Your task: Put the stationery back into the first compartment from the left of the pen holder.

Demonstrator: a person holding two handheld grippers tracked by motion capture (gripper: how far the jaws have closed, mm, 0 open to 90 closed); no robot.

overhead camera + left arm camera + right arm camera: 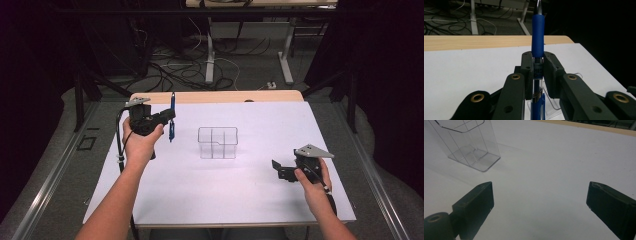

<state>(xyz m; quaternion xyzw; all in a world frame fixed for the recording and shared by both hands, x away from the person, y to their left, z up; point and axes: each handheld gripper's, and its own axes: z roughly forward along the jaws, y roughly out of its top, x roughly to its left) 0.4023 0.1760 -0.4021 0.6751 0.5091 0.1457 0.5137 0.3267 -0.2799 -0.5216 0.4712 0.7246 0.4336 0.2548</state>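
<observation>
A blue pen stands upright in my left gripper, which is shut on it above the white table's back left. In the left gripper view the pads clamp the pen at its middle, below the blue grip sleeve, and my left gripper points level across the table. A clear plastic organizer with several compartments stands empty at the table's centre, to the right of the pen. My right gripper rests low at the front right, jaws wide apart, nothing between them. The organizer sits ahead and left of my right gripper.
The white sheet covers the table, with a wooden strip along the far edge. Beyond it lie floor cables and table legs. Dark curtains close both sides.
</observation>
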